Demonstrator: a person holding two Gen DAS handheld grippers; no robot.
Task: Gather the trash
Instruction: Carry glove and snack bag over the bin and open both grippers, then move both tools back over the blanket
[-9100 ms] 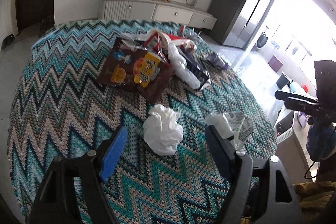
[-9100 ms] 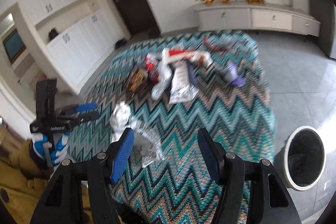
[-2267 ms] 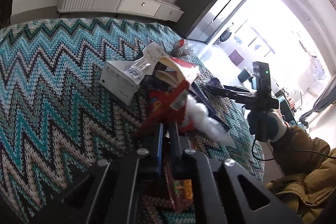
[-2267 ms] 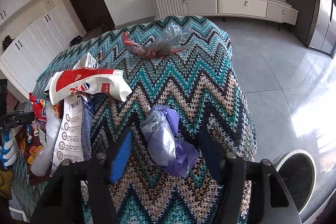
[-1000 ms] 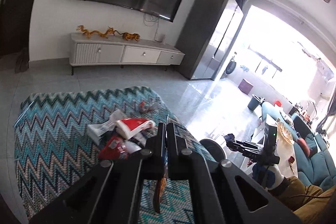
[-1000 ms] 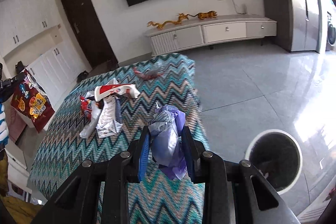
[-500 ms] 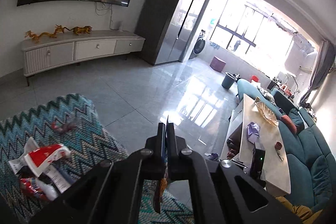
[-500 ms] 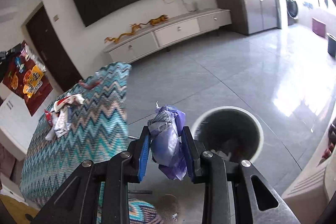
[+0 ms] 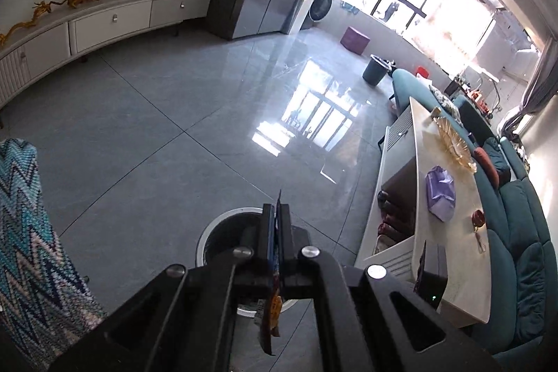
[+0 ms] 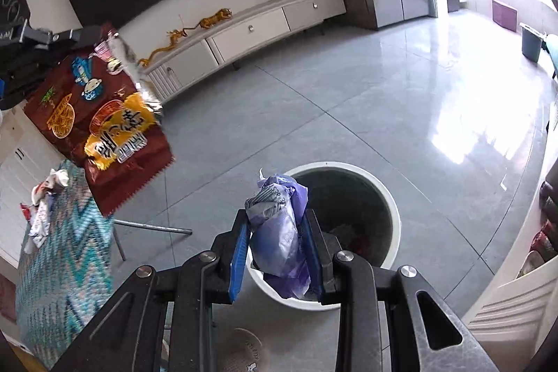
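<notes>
I have both hands loaded and both over the drop. My right gripper is clamped on a crumpled purple bag, which stands upright between the blue pads with its top poking above them and its tail hanging below. The white trash bin sits on the grey floor directly ahead and below; the bag overlaps the near part of the rim, so I judge it is just at the near edge of the opening, not yet over the middle. My left gripper is pinched flat on a brown snack wrapper, seen edge-on in its own view as a thin strip hanging down past the fingers; from the right view the wrapper hangs broad and flat, up and to the left of the bin, above the edge of the zigzag-covered bench. In the left view the same bin lies right under the fingers, partly hidden by them. So the right hand looks the nearer one to release: a short push forward should centre the bag over the mouth. The wrapper's long axis hangs vertical, which suits a straight drop, though being light and wide it could flutter onto the rim. More litter remains on the bench.
</notes>
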